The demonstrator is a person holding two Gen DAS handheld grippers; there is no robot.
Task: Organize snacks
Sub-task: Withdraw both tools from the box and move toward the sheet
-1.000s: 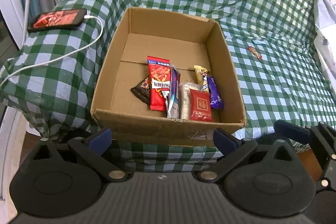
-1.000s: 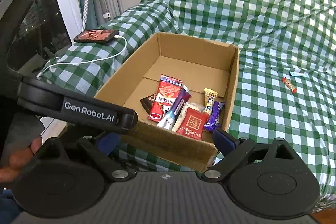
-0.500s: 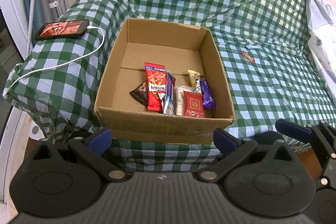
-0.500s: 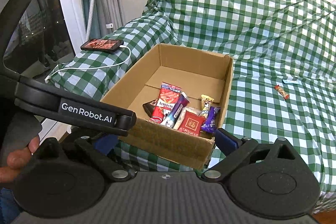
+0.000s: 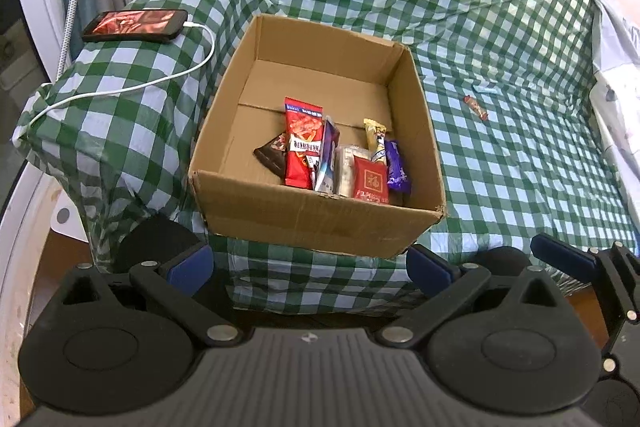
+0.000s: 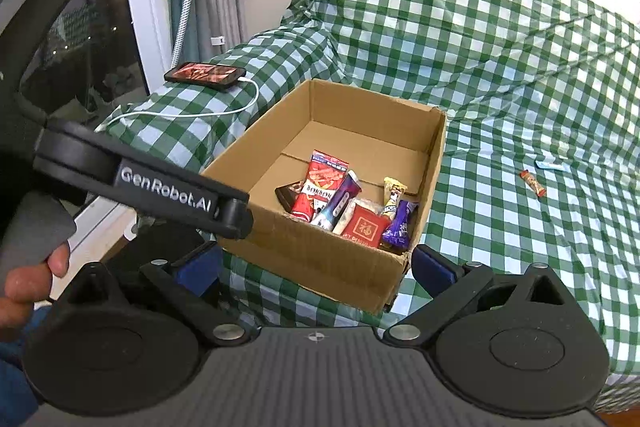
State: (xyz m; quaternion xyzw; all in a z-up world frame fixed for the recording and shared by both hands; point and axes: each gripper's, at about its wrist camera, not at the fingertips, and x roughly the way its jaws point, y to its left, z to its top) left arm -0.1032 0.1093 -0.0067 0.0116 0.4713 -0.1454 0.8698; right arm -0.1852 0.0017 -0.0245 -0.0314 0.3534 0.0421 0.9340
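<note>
An open cardboard box [image 5: 320, 227] [image 6: 256, 147] sits on a green checked cloth. Inside lie several snack packets, among them a long red one [image 5: 303, 143] [image 6: 320, 185], a flat red one [image 5: 370, 181] [image 6: 364, 227] and a purple one [image 5: 396, 167] [image 6: 398, 225]. One small red snack [image 5: 476, 107] [image 6: 533, 183] lies loose on the cloth to the right of the box. My left gripper [image 5: 310, 265] is open and empty, in front of the box. My right gripper [image 6: 316, 269] is open and empty, near the box's front right corner.
A phone [image 5: 136, 25] [image 6: 205, 75] with a white cable [image 5: 132, 87] lies on the cloth-covered arm left of the box. A small light blue scrap [image 6: 554, 165] lies near the loose snack. White fabric [image 5: 616, 39] is at the far right. The left gripper's body [image 6: 140, 183] crosses the right wrist view.
Both grippers have drawn back and up from the box, so it looks smaller and farther. Nothing in the box has moved.
</note>
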